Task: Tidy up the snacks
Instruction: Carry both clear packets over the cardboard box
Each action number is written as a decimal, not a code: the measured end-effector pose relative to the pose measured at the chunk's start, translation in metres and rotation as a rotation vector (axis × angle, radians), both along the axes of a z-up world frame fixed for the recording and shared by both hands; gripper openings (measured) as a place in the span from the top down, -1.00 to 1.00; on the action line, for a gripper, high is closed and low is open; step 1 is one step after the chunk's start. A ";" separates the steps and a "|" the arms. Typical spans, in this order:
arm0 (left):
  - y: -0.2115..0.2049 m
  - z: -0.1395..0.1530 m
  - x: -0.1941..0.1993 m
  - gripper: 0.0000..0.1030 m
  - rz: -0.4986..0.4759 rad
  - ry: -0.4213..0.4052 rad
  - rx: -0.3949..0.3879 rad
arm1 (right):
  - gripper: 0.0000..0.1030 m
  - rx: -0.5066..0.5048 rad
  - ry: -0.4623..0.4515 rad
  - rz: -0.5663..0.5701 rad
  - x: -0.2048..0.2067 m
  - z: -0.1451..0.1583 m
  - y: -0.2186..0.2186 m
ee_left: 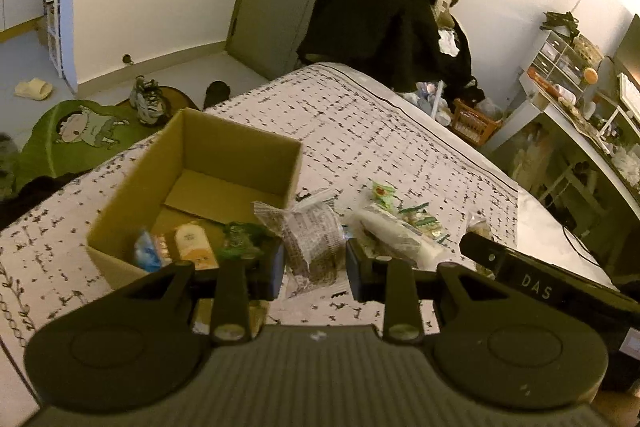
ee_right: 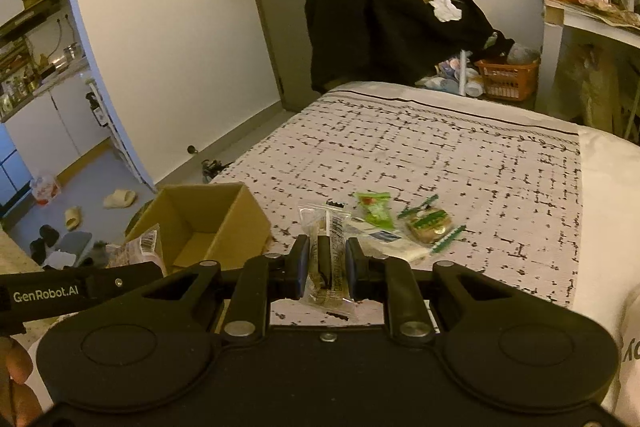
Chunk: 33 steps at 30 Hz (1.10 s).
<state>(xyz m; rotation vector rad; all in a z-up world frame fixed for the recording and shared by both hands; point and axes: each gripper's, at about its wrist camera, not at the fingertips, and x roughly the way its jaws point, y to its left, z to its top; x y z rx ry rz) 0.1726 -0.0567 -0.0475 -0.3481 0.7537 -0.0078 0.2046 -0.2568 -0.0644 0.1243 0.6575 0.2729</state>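
Observation:
An open cardboard box (ee_left: 200,163) (ee_right: 208,223) stands on the bed's patterned cover (ee_left: 380,131). It holds a blue packet (ee_left: 146,255), a cream-and-orange packet (ee_left: 194,247) and a green one (ee_left: 240,239). My left gripper (ee_left: 314,267) is shut on a clear packet with brown contents (ee_left: 312,239), held just right of the box's near corner. My right gripper (ee_right: 328,263) is shut on a clear-wrapped snack bar (ee_right: 326,251), above the cover. Loose on the cover lie a small green packet (ee_right: 376,211) (ee_left: 383,191), a white packet (ee_right: 386,243) (ee_left: 388,231) and a green-edged biscuit packet (ee_right: 430,225).
Dark clothes (ee_right: 380,19) are piled at the bed's far end, beside an orange basket (ee_right: 506,79). A cluttered desk (ee_left: 580,115) runs along the right. On the floor at left lie a green rug (ee_left: 80,135), shoes (ee_left: 146,101) and slippers (ee_right: 120,199).

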 end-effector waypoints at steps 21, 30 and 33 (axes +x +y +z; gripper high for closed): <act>0.049 0.011 -0.016 0.42 0.055 -0.027 0.005 | 0.63 0.008 -0.019 0.075 -0.004 0.011 0.058; 0.067 0.017 -0.012 0.42 0.083 -0.042 0.021 | 0.63 0.024 -0.020 0.114 0.002 0.011 0.082; 0.073 0.019 -0.009 0.42 0.088 -0.046 0.029 | 0.63 0.032 -0.022 0.122 0.006 0.014 0.090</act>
